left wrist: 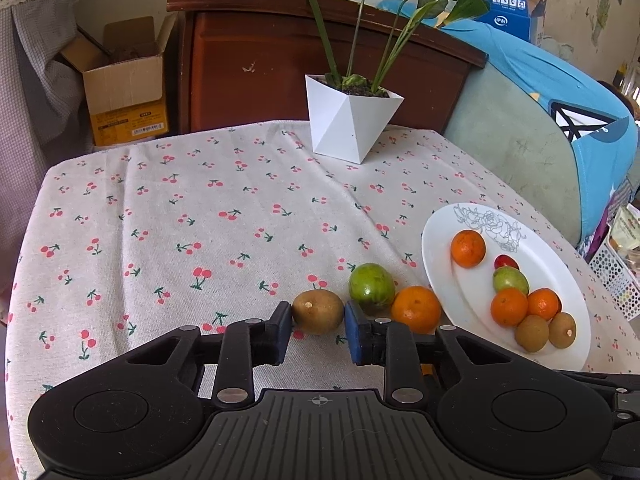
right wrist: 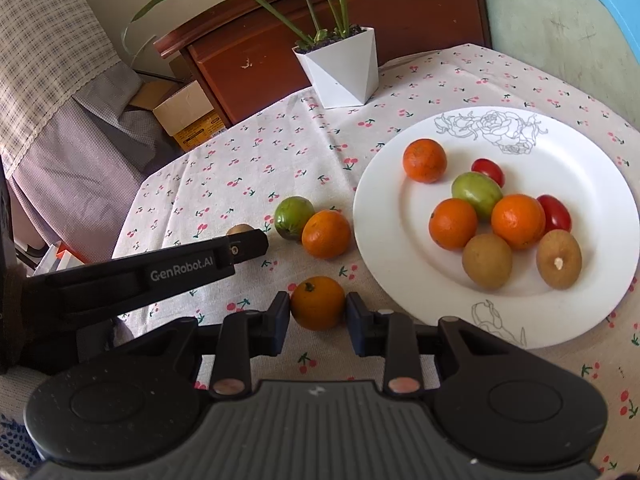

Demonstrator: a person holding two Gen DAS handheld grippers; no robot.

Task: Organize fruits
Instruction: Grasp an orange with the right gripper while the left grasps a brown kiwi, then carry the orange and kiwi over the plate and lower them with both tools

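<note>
A brown kiwi (left wrist: 318,312) rests on the cherry-print cloth, and my left gripper (left wrist: 318,317) is shut on it, a pad against each side. Beside it lie a green fruit (left wrist: 371,286) and a mandarin (left wrist: 416,309). In the right wrist view, my right gripper (right wrist: 318,307) is shut on another mandarin (right wrist: 317,302) that rests on the cloth just left of the white plate (right wrist: 372,216). The plate (left wrist: 436,248) holds several fruits: mandarins, kiwis, a green fruit and cherry tomatoes. The left gripper's finger (right wrist: 240,249) hides most of the kiwi (right wrist: 240,229) there.
A white angular planter (left wrist: 352,128) with a leafy plant stands at the table's far side. Behind it is a wooden cabinet (left wrist: 280,60), with a cardboard box (left wrist: 124,80) to its left. A chair draped in blue cloth (left wrist: 560,92) stands past the table's right edge.
</note>
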